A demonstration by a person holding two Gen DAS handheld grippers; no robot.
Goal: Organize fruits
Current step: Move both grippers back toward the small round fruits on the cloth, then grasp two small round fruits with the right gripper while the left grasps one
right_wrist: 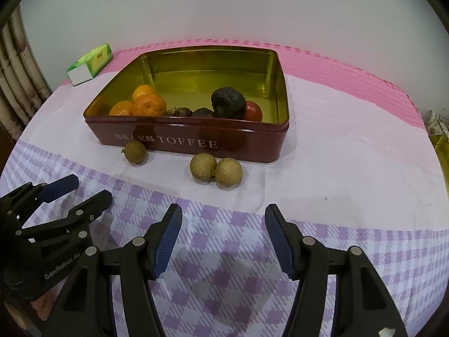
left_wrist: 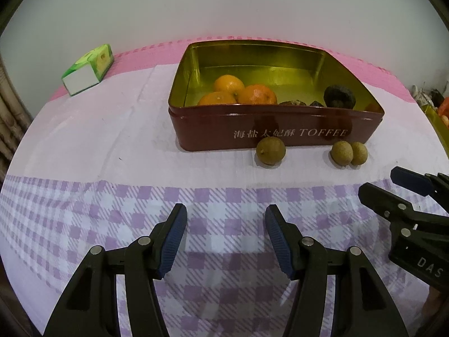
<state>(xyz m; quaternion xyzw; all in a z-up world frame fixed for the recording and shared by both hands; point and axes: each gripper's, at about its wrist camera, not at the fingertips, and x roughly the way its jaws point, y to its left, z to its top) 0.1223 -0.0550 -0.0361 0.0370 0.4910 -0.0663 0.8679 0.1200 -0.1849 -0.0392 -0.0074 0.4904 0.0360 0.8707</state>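
A dark red toffee tin (right_wrist: 196, 140) with a gold inside stands open on the desk (right_wrist: 336, 146), which is covered by a white and purple checked cloth (right_wrist: 224, 266) over a pink mat (right_wrist: 336, 64). Inside the tin, three oranges (right_wrist: 148, 105) sit bunched at its left end, with dark wrinkled fruits (right_wrist: 228, 102) beside them toward the middle and a red tomato (right_wrist: 253, 111) just right of the largest dark one. Three small brownish-green round fruits, longan-like, lie on the cloth outside the tin's front wall: a single fruit (right_wrist: 135, 152) touching or almost touching the wall under the lettering, and a touching pair (right_wrist: 216, 169) further right, just clear of the wall. A green and white carton (right_wrist: 89, 64) lies well apart at the far left of the desk. The left gripper (left_wrist: 226, 241) and the right gripper (right_wrist: 223, 243) hover side by side above the checked cloth, near the loose fruits but short of them; the jaws of each stand moderately apart with nothing between the blue pads.
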